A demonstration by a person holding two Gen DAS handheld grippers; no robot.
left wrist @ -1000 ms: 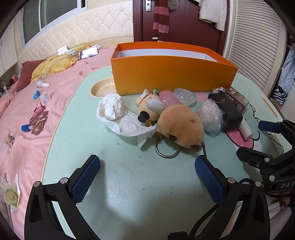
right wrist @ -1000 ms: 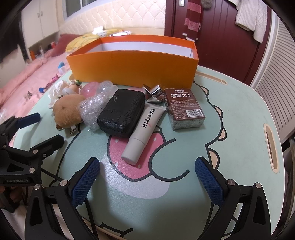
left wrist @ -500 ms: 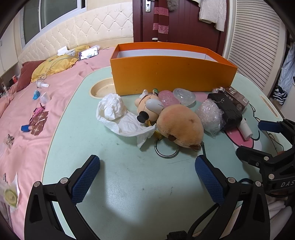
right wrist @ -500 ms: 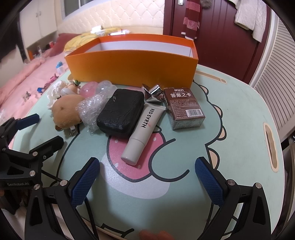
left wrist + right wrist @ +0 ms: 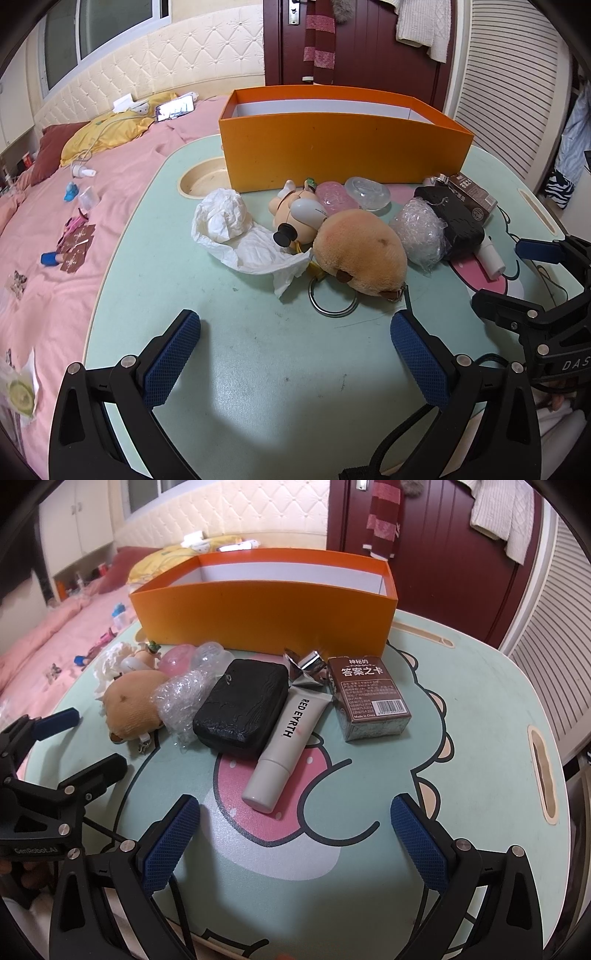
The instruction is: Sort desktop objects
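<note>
Both grippers hover over the near edge of the mint table [image 5: 480, 709], nothing held. Left gripper [image 5: 295, 354] fingers spread wide; right gripper [image 5: 295, 834] fingers spread wide too. Orange box [image 5: 343, 147] stands at the far edge, open top. Row of clutter just in front of it: crumpled tissue [image 5: 229, 225], small figurine [image 5: 295, 214], brown plush [image 5: 360, 251] on a metal ring [image 5: 332, 302], bubble wrap [image 5: 181, 698], black pouch [image 5: 243, 705], cream tube [image 5: 288, 738] touching the pouch, brown card box [image 5: 373, 698] towards the right edge
</note>
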